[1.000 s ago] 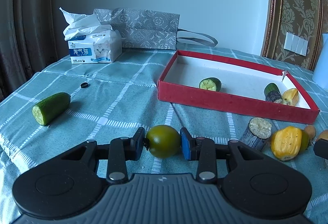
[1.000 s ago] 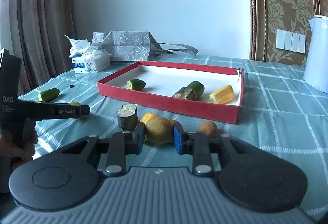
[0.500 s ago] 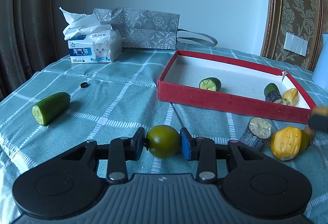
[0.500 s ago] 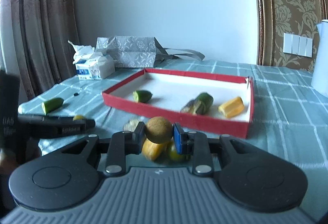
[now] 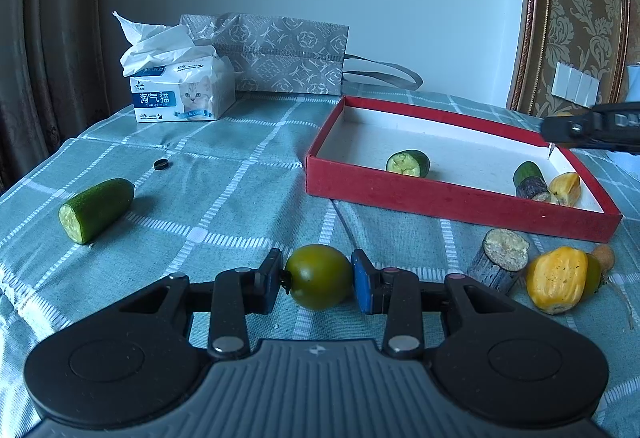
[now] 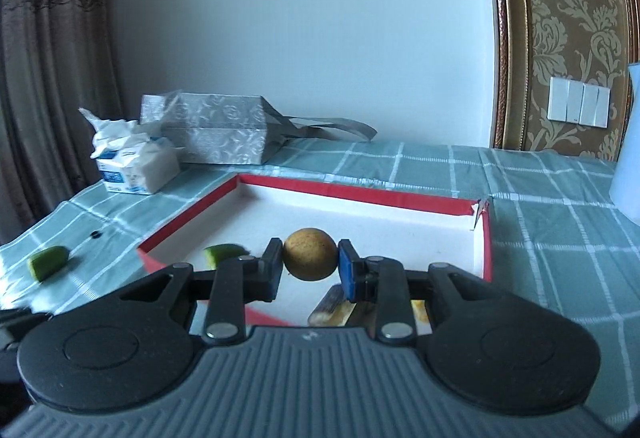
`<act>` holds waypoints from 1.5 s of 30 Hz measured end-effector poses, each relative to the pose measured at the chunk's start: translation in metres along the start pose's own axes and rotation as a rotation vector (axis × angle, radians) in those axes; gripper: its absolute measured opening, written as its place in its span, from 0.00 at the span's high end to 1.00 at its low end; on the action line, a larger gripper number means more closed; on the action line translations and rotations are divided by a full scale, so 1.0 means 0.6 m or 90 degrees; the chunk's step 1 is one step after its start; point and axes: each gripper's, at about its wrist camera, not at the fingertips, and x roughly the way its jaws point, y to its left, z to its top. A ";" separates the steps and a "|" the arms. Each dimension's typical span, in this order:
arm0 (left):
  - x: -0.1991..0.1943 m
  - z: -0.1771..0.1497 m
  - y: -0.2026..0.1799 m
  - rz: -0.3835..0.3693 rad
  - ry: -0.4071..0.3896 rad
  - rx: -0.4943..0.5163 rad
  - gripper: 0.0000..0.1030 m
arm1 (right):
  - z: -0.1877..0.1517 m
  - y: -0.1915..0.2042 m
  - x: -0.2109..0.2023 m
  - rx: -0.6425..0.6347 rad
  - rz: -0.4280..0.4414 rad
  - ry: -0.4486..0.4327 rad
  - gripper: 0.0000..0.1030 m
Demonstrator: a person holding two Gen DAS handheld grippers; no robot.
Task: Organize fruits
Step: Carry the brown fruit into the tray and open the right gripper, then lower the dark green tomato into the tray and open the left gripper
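Note:
My left gripper (image 5: 319,276) is shut on a green tomato (image 5: 319,276), low over the checked cloth in front of the red tray (image 5: 452,203). My right gripper (image 6: 310,254) is shut on a round brown fruit (image 6: 310,254) and hovers above the red tray (image 6: 360,191); it shows as a dark bar (image 5: 592,125) at the right edge of the left wrist view. Inside the tray lie a cut cucumber end (image 5: 408,162), a dark sugarcane piece (image 5: 530,181) and a yellow fruit piece (image 5: 566,187). A cucumber half (image 5: 96,209) lies on the cloth at the left.
In front of the tray sit a sugarcane stub (image 5: 500,258), a yellow fruit chunk (image 5: 556,278) and a small brown fruit (image 5: 604,256). A tissue box (image 5: 182,93) and a grey patterned bag (image 5: 280,57) stand at the back. A small black ring (image 5: 161,164) lies on the cloth.
My right gripper has lifted the brown fruit off the cloth and carried it forward over the red tray. The left gripper with the tomato has stayed put.

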 end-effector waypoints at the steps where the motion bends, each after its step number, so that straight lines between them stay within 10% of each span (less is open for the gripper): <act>1: 0.000 0.000 0.000 -0.001 0.000 0.000 0.65 | 0.003 0.000 0.008 -0.003 -0.005 0.001 0.73; 10: 0.001 0.001 0.000 -0.004 0.002 -0.001 0.65 | 0.021 -0.023 0.079 0.032 -0.027 0.017 0.73; 17: 0.001 0.000 0.001 -0.005 0.002 -0.002 0.65 | 0.018 -0.039 0.096 0.058 -0.049 0.013 0.43; 32: -0.003 0.000 0.005 0.003 -0.007 -0.016 0.65 | -0.095 -0.024 -0.104 0.036 0.019 -0.018 0.33; 45: -0.028 0.004 0.007 -0.027 -0.066 -0.027 0.65 | -0.137 -0.025 -0.139 0.009 0.009 -0.007 0.33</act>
